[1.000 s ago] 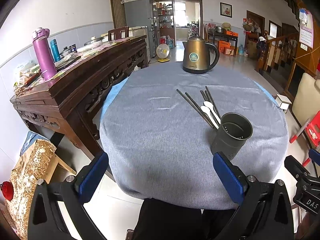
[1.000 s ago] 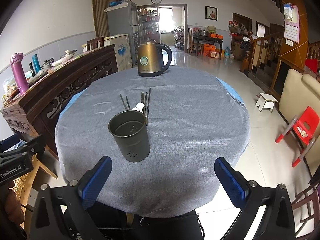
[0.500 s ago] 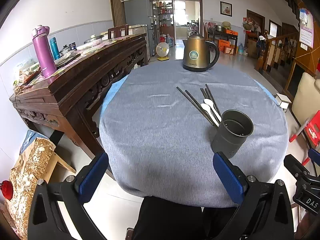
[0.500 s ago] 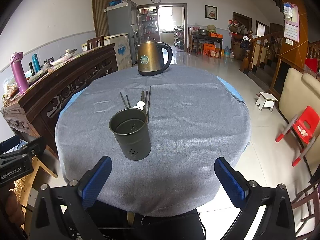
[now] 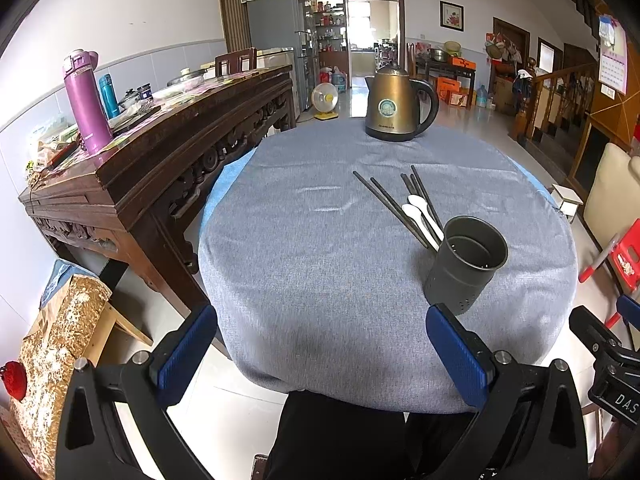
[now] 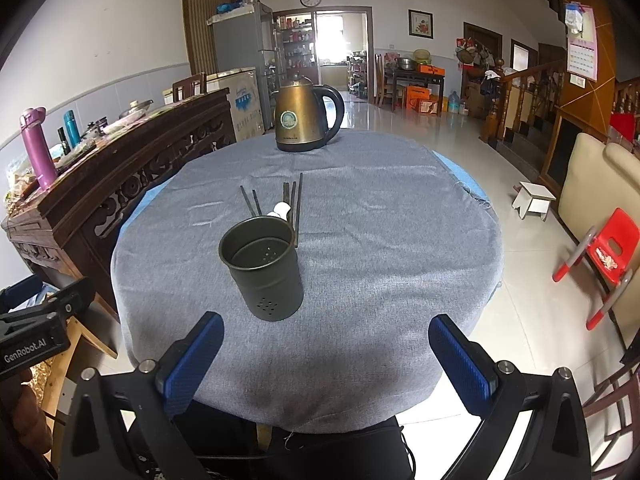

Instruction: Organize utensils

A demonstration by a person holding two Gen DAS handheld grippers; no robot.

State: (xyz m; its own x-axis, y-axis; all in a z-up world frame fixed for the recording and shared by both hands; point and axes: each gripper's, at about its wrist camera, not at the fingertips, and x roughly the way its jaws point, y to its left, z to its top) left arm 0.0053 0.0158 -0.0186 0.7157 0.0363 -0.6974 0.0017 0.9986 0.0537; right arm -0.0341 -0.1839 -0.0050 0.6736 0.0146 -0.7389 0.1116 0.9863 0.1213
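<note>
Table covering (image 5: 328,264): woven grey cloth, matt, faintly creased; utensil holder (image 5: 464,264): dark metal, dull finish, perforated near base; chopsticks (image 5: 390,204): dark, matt, material cannot be told; spoons (image 5: 420,216): white, smooth, glossy; kettle (image 5: 394,104): brushed bronze-toned metal, black glossy handle; sideboard (image 5: 168,152): carved dark wood, polished; gripper pads (image 6: 460,364): blue, finely textured; floor (image 6: 432,128): glossy tile.

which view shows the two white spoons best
The left wrist view. There both white plastic spoons lie in full sight beside the dark chopsticks, bowls and handles visible up to the dark metal utensil cup. In the right wrist view the cup hides them; only a white tip shows above its rim.
</note>
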